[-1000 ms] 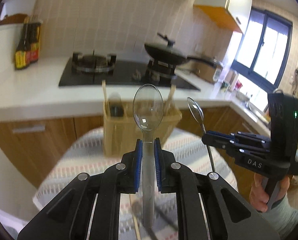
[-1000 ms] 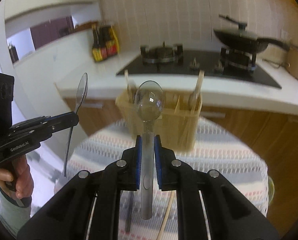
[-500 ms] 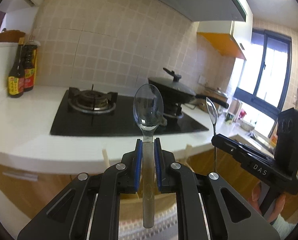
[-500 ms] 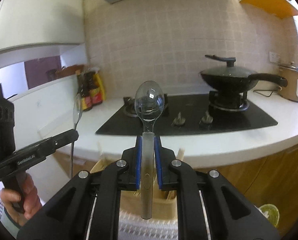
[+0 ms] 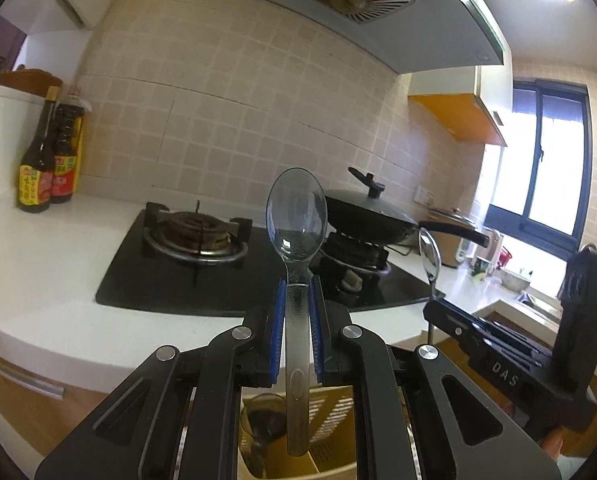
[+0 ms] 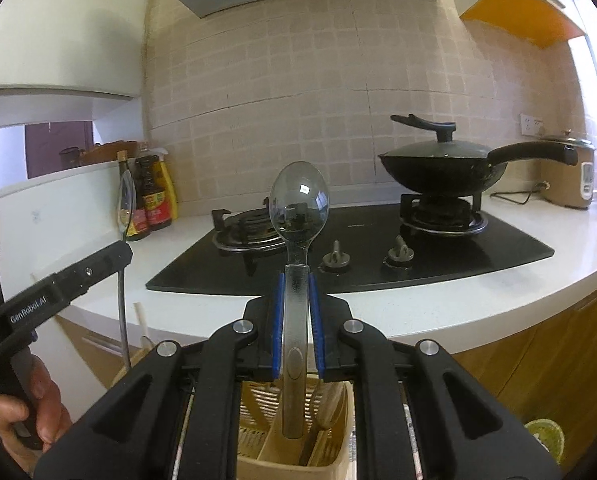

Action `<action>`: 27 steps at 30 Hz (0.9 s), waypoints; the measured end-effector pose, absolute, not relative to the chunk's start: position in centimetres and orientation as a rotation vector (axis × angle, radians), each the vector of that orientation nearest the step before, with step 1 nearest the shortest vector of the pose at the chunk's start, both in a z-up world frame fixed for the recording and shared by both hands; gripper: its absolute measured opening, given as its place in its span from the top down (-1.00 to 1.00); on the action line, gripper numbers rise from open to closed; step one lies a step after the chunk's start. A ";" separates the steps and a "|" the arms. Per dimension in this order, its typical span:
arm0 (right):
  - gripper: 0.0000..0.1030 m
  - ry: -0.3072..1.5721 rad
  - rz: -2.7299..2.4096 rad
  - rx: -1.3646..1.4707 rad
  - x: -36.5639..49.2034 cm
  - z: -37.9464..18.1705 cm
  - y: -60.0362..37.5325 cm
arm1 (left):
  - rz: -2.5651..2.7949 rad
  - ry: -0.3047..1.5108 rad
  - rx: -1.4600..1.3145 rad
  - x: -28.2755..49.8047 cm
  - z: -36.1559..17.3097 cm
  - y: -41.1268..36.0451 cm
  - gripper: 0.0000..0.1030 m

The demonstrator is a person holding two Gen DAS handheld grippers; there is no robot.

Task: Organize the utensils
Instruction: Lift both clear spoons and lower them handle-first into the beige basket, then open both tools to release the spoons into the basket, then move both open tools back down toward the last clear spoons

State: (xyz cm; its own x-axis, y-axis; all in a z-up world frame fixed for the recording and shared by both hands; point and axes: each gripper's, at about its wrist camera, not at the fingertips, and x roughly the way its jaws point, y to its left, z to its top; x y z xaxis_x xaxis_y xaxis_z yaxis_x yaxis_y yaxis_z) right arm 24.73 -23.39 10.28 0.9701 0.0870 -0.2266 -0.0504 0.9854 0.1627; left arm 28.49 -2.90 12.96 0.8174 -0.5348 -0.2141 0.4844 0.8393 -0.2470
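Note:
Each gripper holds a clear plastic spoon upright, bowl up. In the left wrist view my left gripper (image 5: 297, 286) is shut on a clear spoon (image 5: 297, 216); its handle end hangs over the beige utensil caddy (image 5: 334, 432) below. The right gripper (image 5: 434, 304) shows at the right with its own spoon (image 5: 429, 256). In the right wrist view my right gripper (image 6: 297, 282) is shut on its clear spoon (image 6: 298, 200) above the caddy (image 6: 298, 420), which holds wooden utensils. The left gripper (image 6: 124, 246) appears at the left, held by a hand (image 6: 38, 412), with its spoon (image 6: 124, 200).
Behind the caddy runs a white counter (image 5: 38, 280) with a black gas hob (image 6: 338, 240) and a lidded black wok (image 6: 438, 168). Sauce bottles (image 5: 48, 168) stand at the back left, a rice cooker (image 6: 570, 176) at the right. Wooden cabinet fronts (image 6: 538, 360) lie below.
Both grippers have tipped up and moved forward over the caddy with their spoons. The striped cloth has dropped out of view and the caddy now sits at the bottom edge, under the fingers.

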 end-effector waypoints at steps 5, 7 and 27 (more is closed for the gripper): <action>0.80 0.224 0.050 0.145 24.8 9.1 -23.2 | -0.524 0.265 -0.169 28.8 11.7 -3.4 0.81; 0.80 0.218 0.050 0.141 24.7 8.7 -23.1 | -0.521 0.266 -0.163 28.9 11.2 -3.5 0.81; 0.30 0.400 0.071 0.087 16.1 7.3 -23.7 | -0.571 0.344 -0.214 22.4 10.5 0.7 0.29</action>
